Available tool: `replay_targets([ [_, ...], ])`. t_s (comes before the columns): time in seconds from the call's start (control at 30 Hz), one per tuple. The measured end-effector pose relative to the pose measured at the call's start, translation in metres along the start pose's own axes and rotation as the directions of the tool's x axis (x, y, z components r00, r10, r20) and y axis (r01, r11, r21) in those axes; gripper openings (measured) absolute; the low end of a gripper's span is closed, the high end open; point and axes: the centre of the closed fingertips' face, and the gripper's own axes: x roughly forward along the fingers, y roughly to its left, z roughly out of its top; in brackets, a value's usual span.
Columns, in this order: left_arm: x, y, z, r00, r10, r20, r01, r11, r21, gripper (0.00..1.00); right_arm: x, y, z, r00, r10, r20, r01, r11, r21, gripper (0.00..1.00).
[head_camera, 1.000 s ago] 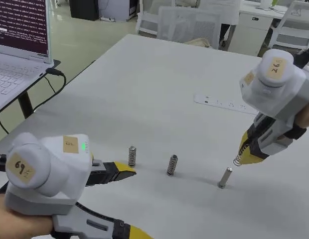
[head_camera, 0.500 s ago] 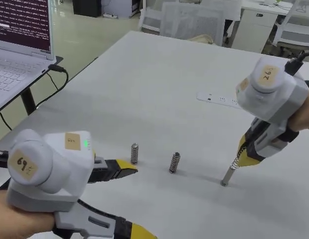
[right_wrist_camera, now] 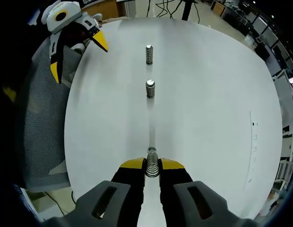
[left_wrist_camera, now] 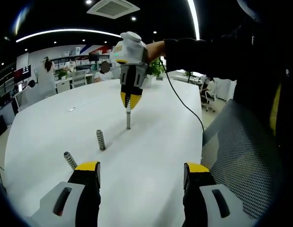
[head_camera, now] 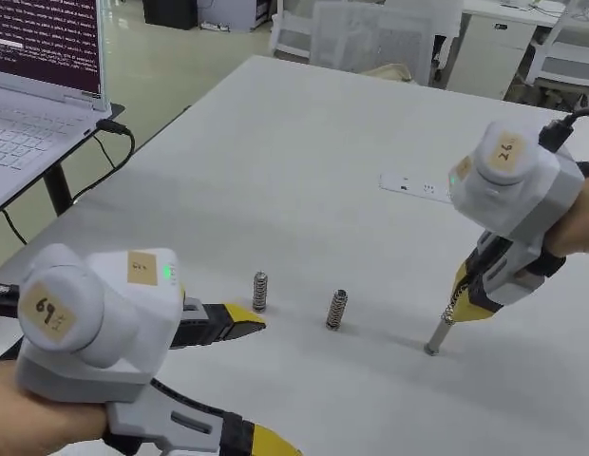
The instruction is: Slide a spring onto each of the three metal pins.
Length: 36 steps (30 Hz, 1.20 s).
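Observation:
Three upright metal pins stand in a row on the white table. The left pin [head_camera: 260,291] and the middle pin [head_camera: 337,310] each wear a spring. My right gripper [head_camera: 463,302] is shut on a third spring [head_camera: 452,308], whose lower end sits at the top of the right pin [head_camera: 435,337]. In the right gripper view the spring [right_wrist_camera: 152,167] is pinched between the yellow tips, with the two sprung pins [right_wrist_camera: 150,88] beyond. My left gripper [head_camera: 261,380] hovers open near the left pin, nothing between its fingers [left_wrist_camera: 87,171].
A white power strip [head_camera: 415,186] lies farther back on the table [head_camera: 304,161]. An open laptop [head_camera: 38,85] sits on a side stand at the left, with a cable hanging down. Chairs and desks stand beyond the table's far edge.
My right gripper has brought the spring down from above and beside the right pin onto the pin's top. The left gripper has stayed put; the head camera has shifted slightly.

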Motion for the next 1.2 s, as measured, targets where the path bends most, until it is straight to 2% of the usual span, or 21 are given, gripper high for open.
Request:
replay_targets([
  [0.47,0.000,0.000,-0.002,1.0000,0.003,-0.008,-0.003,1.000,-0.002,0.67,0.025,0.002,-0.004,0.9999,0.009,-0.015,-0.009,1.000,0.004,0.09],
  [0.77,0.000,-0.001,-0.003,0.9999,0.002,-0.013,-0.002,1.000,-0.003,0.67,0.039,-0.002,-0.008,0.9997,0.007,-0.021,-0.007,1.000,0.009,0.09],
  [1.2,0.000,-0.002,-0.004,0.9999,-0.001,-0.015,0.001,1.000,-0.003,0.66,0.048,-0.002,-0.010,0.9995,0.003,-0.032,-0.003,1.000,0.001,0.09],
])
